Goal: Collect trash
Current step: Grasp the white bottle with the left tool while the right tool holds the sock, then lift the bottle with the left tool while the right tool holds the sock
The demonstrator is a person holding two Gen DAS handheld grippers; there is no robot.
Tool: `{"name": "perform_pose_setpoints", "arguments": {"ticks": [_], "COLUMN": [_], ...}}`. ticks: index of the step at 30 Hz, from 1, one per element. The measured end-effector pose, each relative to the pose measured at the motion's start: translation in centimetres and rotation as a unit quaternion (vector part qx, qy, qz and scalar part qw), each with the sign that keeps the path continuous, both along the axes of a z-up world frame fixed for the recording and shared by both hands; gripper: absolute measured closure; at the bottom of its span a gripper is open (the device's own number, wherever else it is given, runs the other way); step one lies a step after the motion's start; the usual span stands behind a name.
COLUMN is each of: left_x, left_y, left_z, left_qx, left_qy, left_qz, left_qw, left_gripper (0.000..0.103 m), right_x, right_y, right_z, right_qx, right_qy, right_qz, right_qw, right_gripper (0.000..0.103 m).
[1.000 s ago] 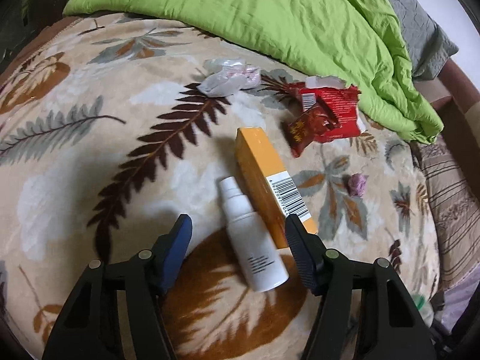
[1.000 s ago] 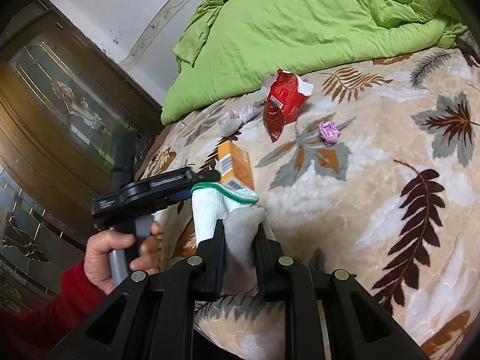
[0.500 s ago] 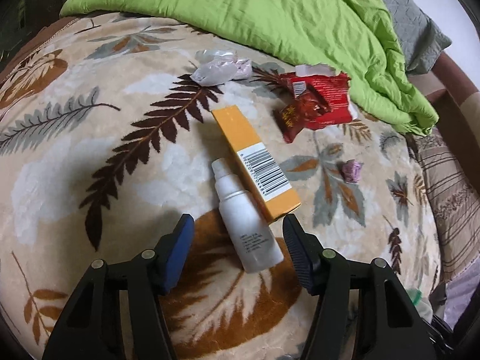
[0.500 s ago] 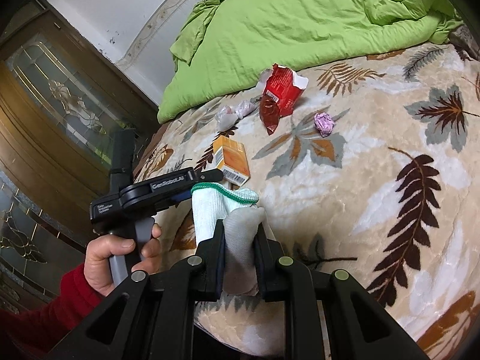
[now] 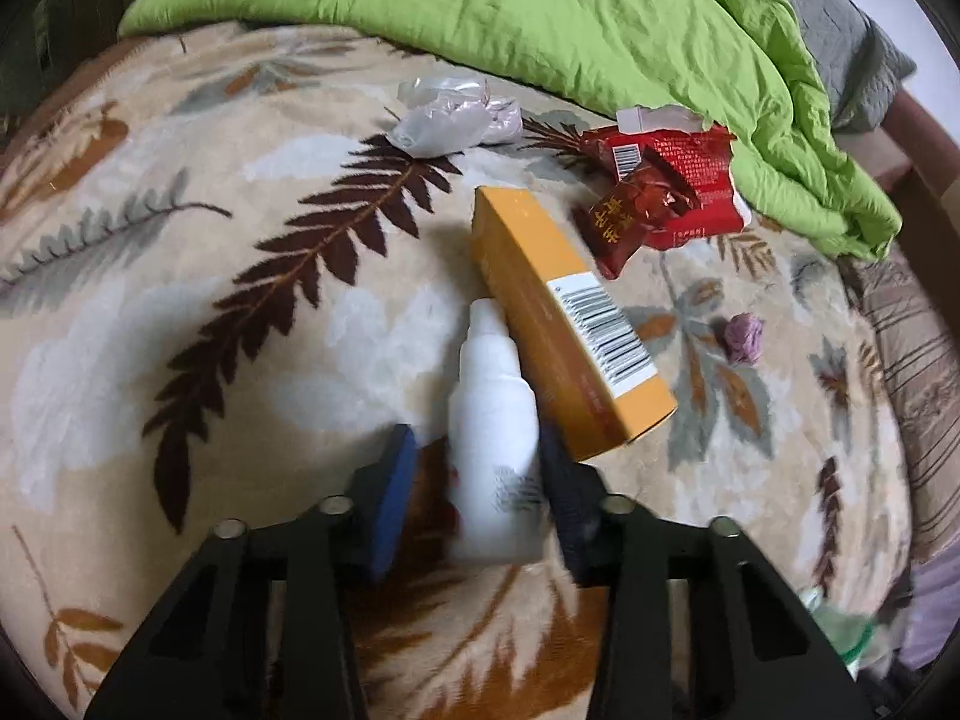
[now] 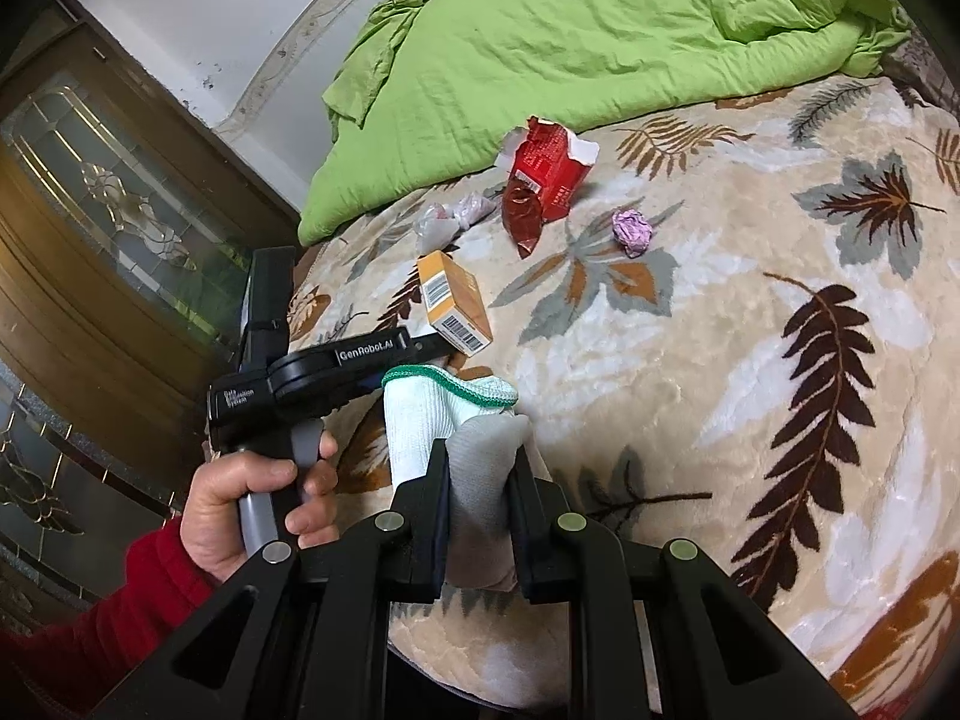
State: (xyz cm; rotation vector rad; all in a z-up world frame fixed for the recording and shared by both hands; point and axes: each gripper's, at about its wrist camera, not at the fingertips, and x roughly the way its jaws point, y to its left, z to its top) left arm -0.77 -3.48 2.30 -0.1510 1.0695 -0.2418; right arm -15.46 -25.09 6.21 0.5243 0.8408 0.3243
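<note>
A white spray bottle lies on the leaf-patterned blanket, leaning against an orange carton. My left gripper straddles the bottle with its jaws closing; the right pad touches it and the left pad stands a little off. My right gripper is shut on a white glove with a green cuff. Farther back lie a red snack wrapper, a crumpled clear plastic bag and a small purple paper ball.
A green quilt is bunched along the far side of the bed. A person's hand in a red sleeve grips the left tool's handle. A wooden door with patterned glass stands left of the bed.
The left jaws have come in from wide apart to close around the white bottle, and the bottle has shifted against the carton. The right gripper keeps its hold on the glove.
</note>
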Motion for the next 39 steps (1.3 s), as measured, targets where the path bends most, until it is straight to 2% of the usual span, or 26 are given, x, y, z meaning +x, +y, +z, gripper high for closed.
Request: {"name": "perform_pose_setpoints", "arguments": {"ticks": [4, 7, 11, 19, 29, 39], "left_x": [-1.8, -4.1, -8.0, -12.5, -14.4, -14.8], "left_y": [0.7, 1.1, 1.2, 0.2, -1.0, -0.7], "left_z": [0.7, 2.0, 3.7, 5.6, 5.5, 5.4], "left_qx": [-0.007, -0.003, 0.023, 0.049, 0.079, 0.087], "left_qy": [-0.017, -0.047, -0.104, -0.169, -0.197, -0.204], "left_qz": [0.004, -0.001, -0.016, -0.039, -0.049, -0.045], "left_qw": [0.9998, 0.9989, 0.9942, 0.9836, 0.9759, 0.9740], "left_gripper": [0.074, 0.074, 0.074, 0.074, 0.074, 0.074], "right_x": [-0.3, -0.7, -1.3, -1.7, -2.2, -2.4], "right_y": [0.7, 1.2, 1.3, 1.8, 2.1, 2.2], "right_z": [-0.4, -0.8, -0.4, -0.3, 0.0, 0.2], "right_qx": [-0.022, -0.039, -0.058, -0.085, -0.100, -0.104], "right_qy": [-0.003, -0.006, -0.025, -0.037, -0.044, -0.042], "right_qz": [-0.010, -0.018, -0.034, -0.040, -0.046, -0.049], "right_qw": [1.000, 0.999, 0.997, 0.995, 0.993, 0.992], "right_gripper": [0.085, 0.085, 0.085, 0.085, 0.084, 0.084]}}
